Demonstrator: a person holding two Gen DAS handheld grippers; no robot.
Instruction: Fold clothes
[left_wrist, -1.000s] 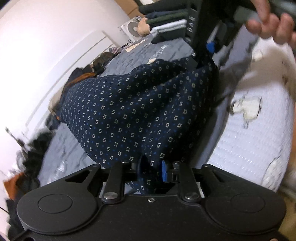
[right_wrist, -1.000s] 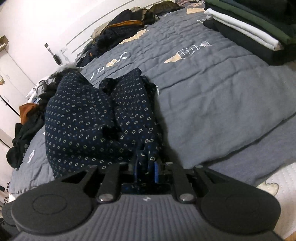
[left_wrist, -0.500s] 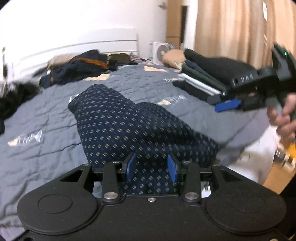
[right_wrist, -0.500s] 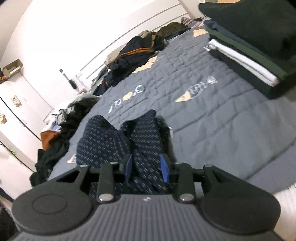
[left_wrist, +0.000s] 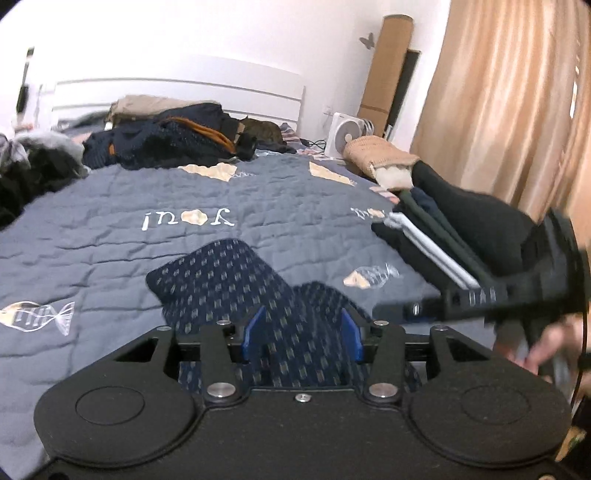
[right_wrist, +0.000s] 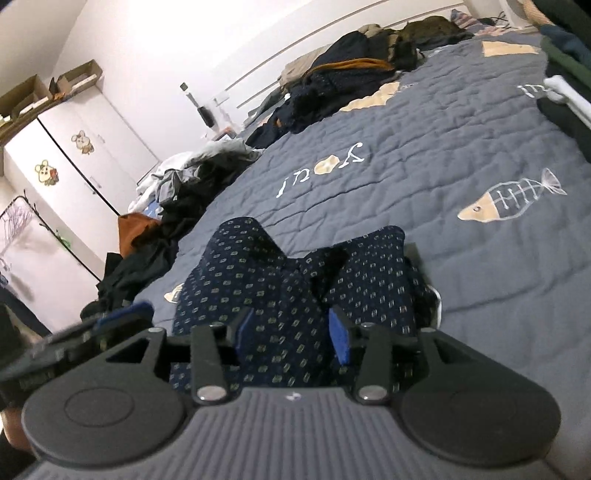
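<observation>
Grey quilted bedding (left_wrist: 110, 258) fills the left wrist view, with a white headboard (left_wrist: 177, 92) behind and loose clothes heaped along it. The left gripper (left_wrist: 301, 332) stands released, its blue pads spread apart above the navy patterned garment (left_wrist: 221, 280), which lies bunched on the bed just ahead. A second ago this gripper was clamped on the cloth and holding it up; half a second ago it had let go, and the pads are now wider. To the right, a stack of folded clothes (left_wrist: 461, 236) sits near the bed's edge, and the other gripper crosses in front of it, blurred.

From the right wrist view, the right gripper (right_wrist: 291, 332) is likewise released, pads apart over the same garment, where a second ago it was pinching a fold. The cloth lies in two humps with a dark gap between them. I judge this a set-down between folds or after the last one. Bare quilt stretches ahead and to the right; a pile of unfolded clothes (right_wrist: 177, 192) crowds the left edge.
</observation>
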